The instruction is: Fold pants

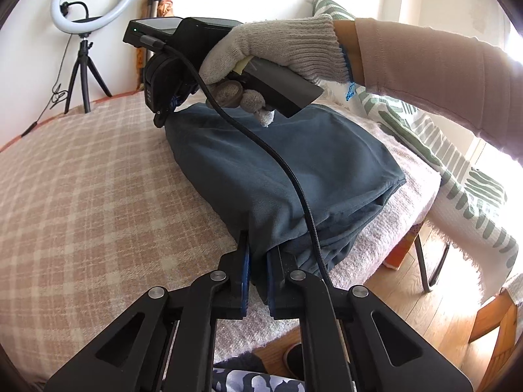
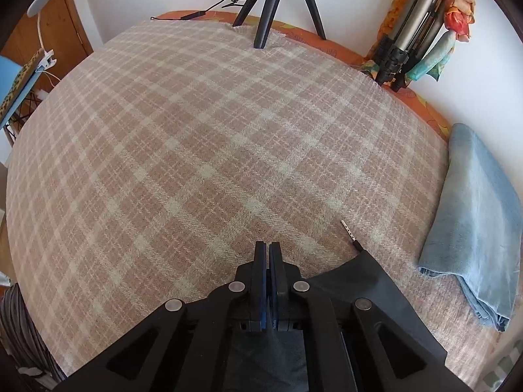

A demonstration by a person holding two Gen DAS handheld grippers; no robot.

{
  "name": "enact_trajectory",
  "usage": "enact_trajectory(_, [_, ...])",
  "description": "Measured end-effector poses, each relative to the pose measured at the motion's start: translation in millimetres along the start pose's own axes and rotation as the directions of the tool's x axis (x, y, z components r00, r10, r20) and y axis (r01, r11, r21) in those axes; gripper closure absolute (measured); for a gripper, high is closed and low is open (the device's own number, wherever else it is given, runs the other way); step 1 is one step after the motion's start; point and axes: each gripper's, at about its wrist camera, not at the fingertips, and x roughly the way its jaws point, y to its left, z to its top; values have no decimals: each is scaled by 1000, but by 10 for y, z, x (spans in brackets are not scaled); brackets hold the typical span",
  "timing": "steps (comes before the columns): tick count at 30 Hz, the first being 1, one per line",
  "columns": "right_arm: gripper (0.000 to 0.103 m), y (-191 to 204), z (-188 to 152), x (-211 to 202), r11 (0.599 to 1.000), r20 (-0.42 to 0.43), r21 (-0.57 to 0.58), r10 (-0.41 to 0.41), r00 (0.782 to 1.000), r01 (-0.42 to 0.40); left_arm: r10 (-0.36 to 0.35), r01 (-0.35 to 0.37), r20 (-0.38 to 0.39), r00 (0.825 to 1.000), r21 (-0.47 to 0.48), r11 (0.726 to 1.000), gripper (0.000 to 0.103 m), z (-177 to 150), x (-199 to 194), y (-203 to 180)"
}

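Note:
The dark teal pants (image 1: 278, 170) lie folded in a thick bundle on the plaid-covered table (image 1: 98, 170). My left gripper (image 1: 258, 248) is shut on the near edge of the bundle, cloth pinched between its fingers. The right gripper (image 1: 160, 114), held by a gloved hand (image 1: 278, 45), grips the bundle's far corner. In the right wrist view the right gripper (image 2: 268, 245) is shut, with dark pants cloth (image 2: 356, 281) under and beside it and a drawstring tip (image 2: 349, 232) sticking out.
A folded light blue cloth (image 2: 474, 222) lies at the table's right edge. A ring light on a tripod (image 1: 88, 0) stands at the back, its legs (image 2: 278, 3) on the table. A chair with a green-patterned throw (image 1: 457, 170) is on the right. A black cable (image 1: 287, 176) crosses the pants.

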Motion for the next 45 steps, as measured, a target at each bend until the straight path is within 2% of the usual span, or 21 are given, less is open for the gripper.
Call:
enact_trajectory(4, [103,86,-6,51,999,-5,-26,-25,1000,24,11,-11,-30,999,11,1000,96,-46,42,-27])
enact_trajectory(10, [103,18,-28,107,996,16,14,-88,996,88,10,-8,-46,999,37,999,96,-70,-39,-104])
enact_trajectory(13, [103,-65,-53,73,997,31,49,-58,998,56,-2,4,-53,999,38,999,96,-90,-74,-141])
enact_trajectory(15, [96,-89,-90,-58,996,62,69,-67,996,62,-15,16,-56,998,19,1000,96,-71,-96,-104])
enact_trajectory(16, [78,-118,-117,-152,995,84,82,-59,995,52,-25,26,-68,997,7,1000,95,-63,-96,-87])
enact_trajectory(17, [67,-146,-151,-265,994,107,99,-59,993,48,-27,27,-72,997,-2,1000,94,-61,-105,-76])
enact_trajectory(18, [67,-183,-199,-389,992,131,118,-57,990,42,-23,23,-76,997,-2,1000,94,-64,-114,-78])
enact_trajectory(21, [66,-325,-460,-787,981,209,192,-17,978,-24,-15,17,-87,996,17,1000,91,-104,-146,-118])
enact_trajectory(24, [63,-425,-878,-1137,965,266,250,5,964,-74,-20,24,-95,995,33,999,89,-144,-176,-161])
enact_trajectory(25, [62,-452,-1036,-1236,961,280,264,1,960,-78,-22,26,-97,995,37,999,89,-150,-190,-167])
enact_trajectory(26, [56,-488,-1204,-1320,956,291,282,-1,957,-85,-26,30,-99,995,35,999,89,-153,-207,-163])
enact_trajectory(28, [51,-573,-1536,-1448,941,301,327,-18,953,-86,-49,51,-104,993,16,999,89,-141,-247,-139])
enact_trajectory(33, [51,-805,-2150,-1577,904,287,425,-93,953,-40,-86,86,-91,992,2,996,86,-30,-408,-129])
enact_trajectory(34, [51,-844,-2231,-1584,897,286,440,-98,953,-39,-94,94,-87,992,-3,996,82,10,-438,-121])
enact_trajectory(37, [51,-938,-2372,-1584,879,289,473,-95,953,-56,-105,104,-65,992,-22,994,71,170,-517,-55])
enact_trajectory(41, [51,-1022,-2406,-1593,858,311,505,-83,947,-90,-77,75,-54,996,-44,996,71,492,-501,122])
enact_trajectory(43, [51,-1050,-2376,-1576,857,304,508,-82,949,-89,-85,78,-76,993,-90,993,63,653,-399,291])
enact_trajectory(44, [50,-1072,-2365,-1556,857,297,507,-79,952,-87,-67,57,-75,995,-129,990,62,723,-345,398])
enact_trajectory(45, [45,-1094,-2361,-1530,856,285,509,-71,956,-89,-54,40,-79,995,-170,985,61,774,-284,507])
